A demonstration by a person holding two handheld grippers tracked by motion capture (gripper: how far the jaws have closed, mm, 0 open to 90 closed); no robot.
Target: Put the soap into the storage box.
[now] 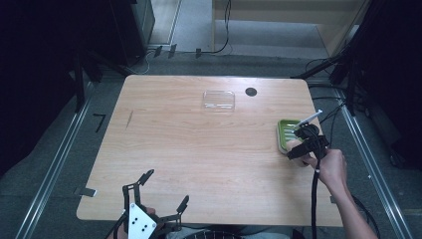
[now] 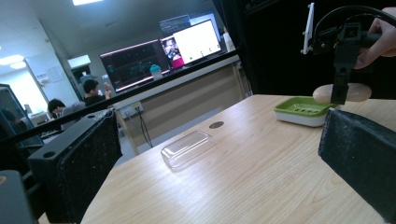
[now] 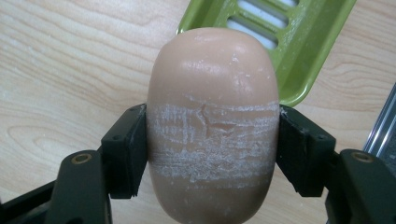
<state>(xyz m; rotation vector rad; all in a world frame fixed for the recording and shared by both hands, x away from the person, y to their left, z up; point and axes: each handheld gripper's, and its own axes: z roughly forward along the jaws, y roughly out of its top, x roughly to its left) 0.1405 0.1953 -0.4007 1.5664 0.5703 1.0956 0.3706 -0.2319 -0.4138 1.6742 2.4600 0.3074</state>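
Between the jaws of my right gripper [image 3: 212,154] sits a bar of soap [image 3: 212,121], pinched across its middle, with white scuffed streaks where the pads press. I can read no stamp or lettering on the bar. My right gripper view shows it held above the near corner of the green soap dish [image 3: 299,51], whose floor has pale slots.

From the high view my right gripper [image 1: 304,142] hangs over the right edge of the table [image 1: 199,164], and the dish [image 1: 284,134] lies just under and beside it, close to that edge. A clear plastic lid [image 1: 218,100] rests well apart near the far edge, with a dark round hole [image 1: 251,91] just to its right.

My left gripper [image 1: 159,191] waits at the near edge, jaws spread wide and holding nothing. Its own view adds the side-on picture: the soap [image 2: 348,92] is lifted a little above the dish [image 2: 301,111], and the lid [image 2: 187,148] lies flat. Screens glow in the room behind, their writing too small to read.

The middle of the table lies bare wood between the two grippers.
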